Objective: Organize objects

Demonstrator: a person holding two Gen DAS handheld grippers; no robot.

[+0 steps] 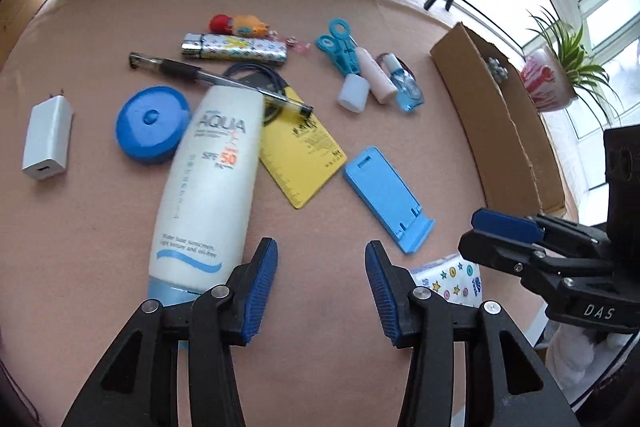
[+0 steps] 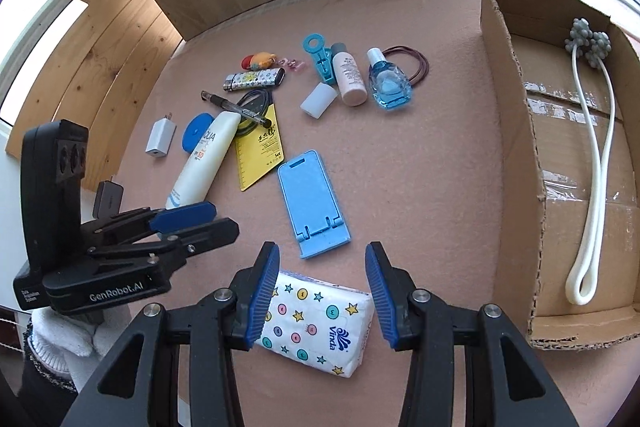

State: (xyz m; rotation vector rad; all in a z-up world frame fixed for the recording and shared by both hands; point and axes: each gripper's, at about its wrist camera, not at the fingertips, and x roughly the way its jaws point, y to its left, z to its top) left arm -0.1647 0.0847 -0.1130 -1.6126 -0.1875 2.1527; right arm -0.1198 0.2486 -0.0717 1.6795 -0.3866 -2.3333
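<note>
Pink tabletop strewn with clutter, right gripper (image 2: 322, 297) spread wide around tissue pack (image 2: 316, 323); best squeezed centrally, then carried to cardboard box (image 2: 516, 131); left gripper (image 1: 320, 291) spread wide, empty.

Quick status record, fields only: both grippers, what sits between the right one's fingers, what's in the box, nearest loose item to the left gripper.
left gripper: open, empty, above the mat
right gripper: open, straddling the tissue pack, not closed on it
cardboard box: holds one white massage roller
nearest to left gripper: sunscreen tube, lying flat
pen: resting across the tube's top end
</note>
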